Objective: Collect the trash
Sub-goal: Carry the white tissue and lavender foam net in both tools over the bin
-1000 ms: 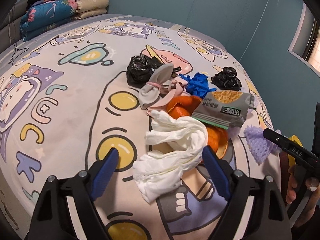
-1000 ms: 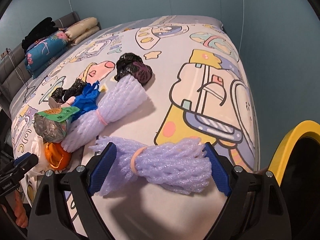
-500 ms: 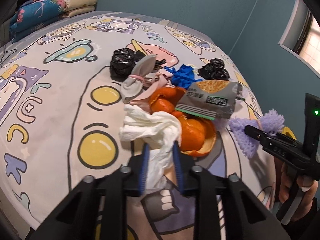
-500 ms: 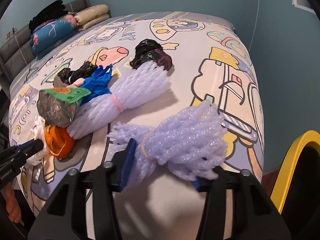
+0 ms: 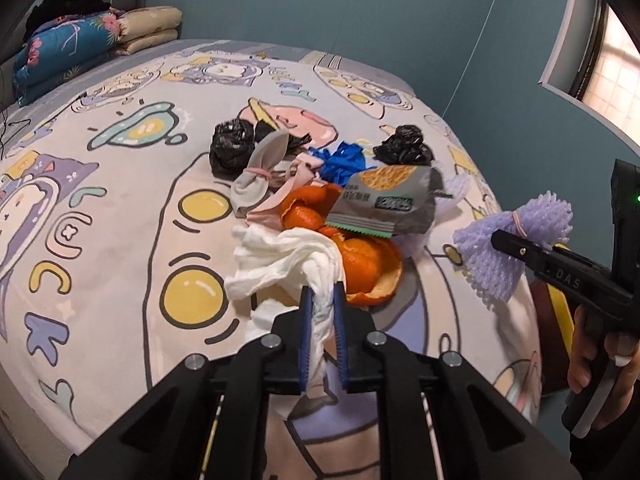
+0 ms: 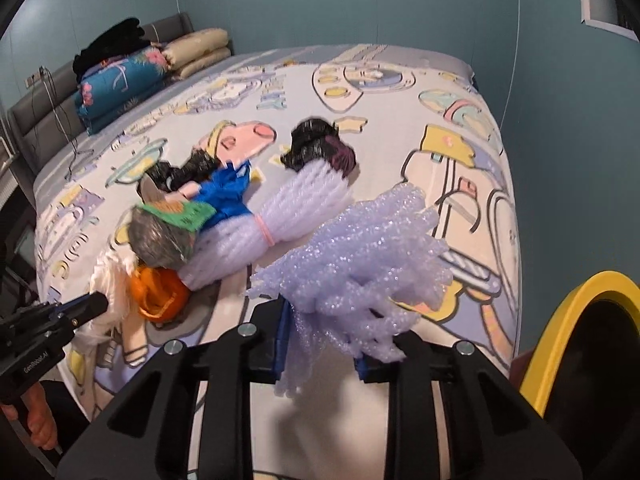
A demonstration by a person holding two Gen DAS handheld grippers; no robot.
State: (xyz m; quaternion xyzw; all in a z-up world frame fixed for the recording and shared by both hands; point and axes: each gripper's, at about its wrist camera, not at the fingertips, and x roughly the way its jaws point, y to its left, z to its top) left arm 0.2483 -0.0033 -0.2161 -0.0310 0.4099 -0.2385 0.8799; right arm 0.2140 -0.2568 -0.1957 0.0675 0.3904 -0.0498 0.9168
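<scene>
My left gripper (image 5: 321,300) is shut on a crumpled white tissue (image 5: 280,264) that still lies partly on the bed. My right gripper (image 6: 320,344) is shut on a purple foam net bundle (image 6: 360,256) and holds it above the bed; the bundle also shows in the left wrist view (image 5: 508,240). Orange peel (image 5: 368,260), a grey snack wrapper (image 5: 384,204), a blue glove (image 5: 344,160), two black bags (image 5: 230,146) (image 5: 402,144), a grey-pink cloth (image 5: 260,176) and a second foam net (image 6: 272,224) lie in a heap on the bed.
A yellow-rimmed bin (image 6: 576,320) stands off the bed's right side, beside my right gripper. Folded quilts and pillows (image 5: 92,48) are stacked at the headboard. The cartoon bedsheet (image 5: 120,220) spreads to the left of the heap.
Both grippers went from open to shut. The left closed on the white tissue. The right closed on the purple foam net and lifted it off the bed.
</scene>
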